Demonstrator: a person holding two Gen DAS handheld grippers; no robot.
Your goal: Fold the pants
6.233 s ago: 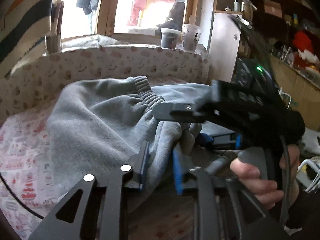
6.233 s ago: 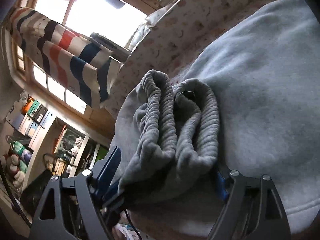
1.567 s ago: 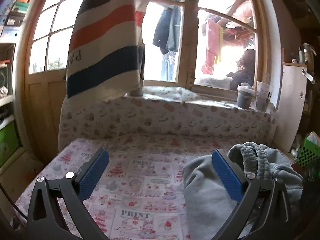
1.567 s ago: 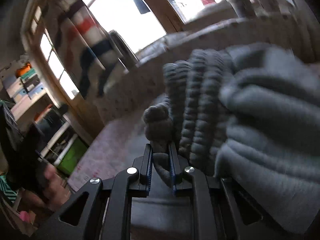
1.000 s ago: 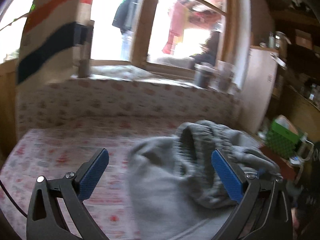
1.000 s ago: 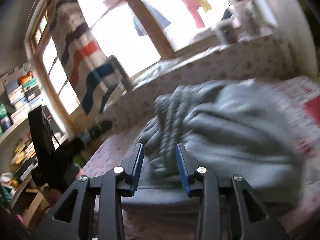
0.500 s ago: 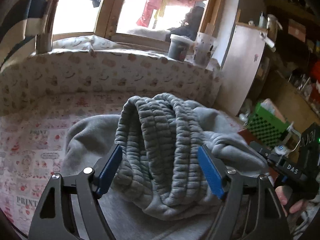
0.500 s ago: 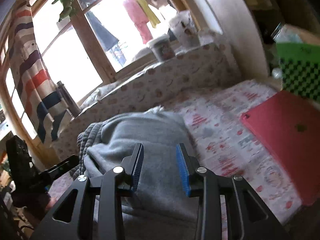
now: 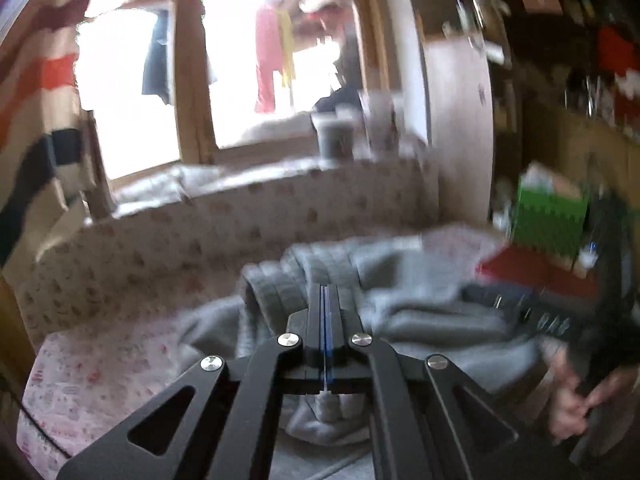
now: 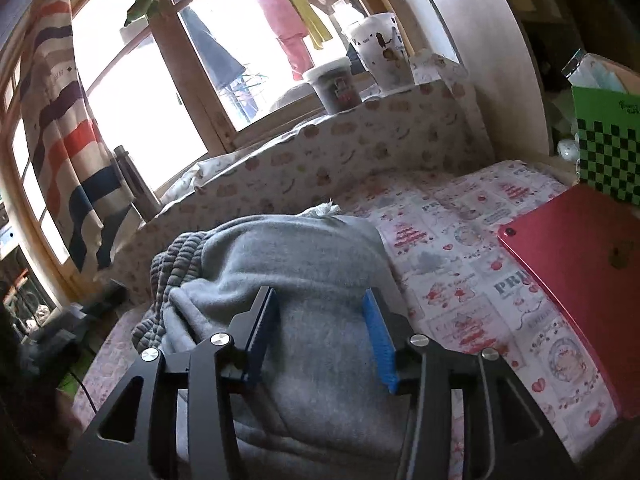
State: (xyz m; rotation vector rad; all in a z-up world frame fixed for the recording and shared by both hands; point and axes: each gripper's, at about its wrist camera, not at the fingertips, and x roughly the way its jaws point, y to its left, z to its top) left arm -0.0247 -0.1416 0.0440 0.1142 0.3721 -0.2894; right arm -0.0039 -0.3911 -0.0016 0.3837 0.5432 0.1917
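The grey sweatpants (image 10: 304, 264) lie bunched on the patterned bed sheet (image 10: 472, 240), with the ribbed waistband (image 10: 176, 264) at the left of the pile. My right gripper (image 10: 320, 308) is open over the top of the pile, a finger on each side of a fold. In the blurred left wrist view the pants (image 9: 420, 304) fill the middle, and my left gripper (image 9: 325, 296) is shut, its jaws pressed together against the ribbed waistband (image 9: 276, 284). No cloth shows between the pads.
A red tablet (image 10: 576, 272) lies on the sheet at the right, with a green checkered box (image 10: 608, 148) behind it. A padded bumper (image 10: 340, 152) lines the far edge below the window sill, which holds cups (image 10: 380, 48). A striped curtain (image 10: 64, 120) hangs at left.
My left gripper has closed from wide open and swung over the waistband. My right gripper let go of the waistband earlier, opened wider and now straddles the pile.
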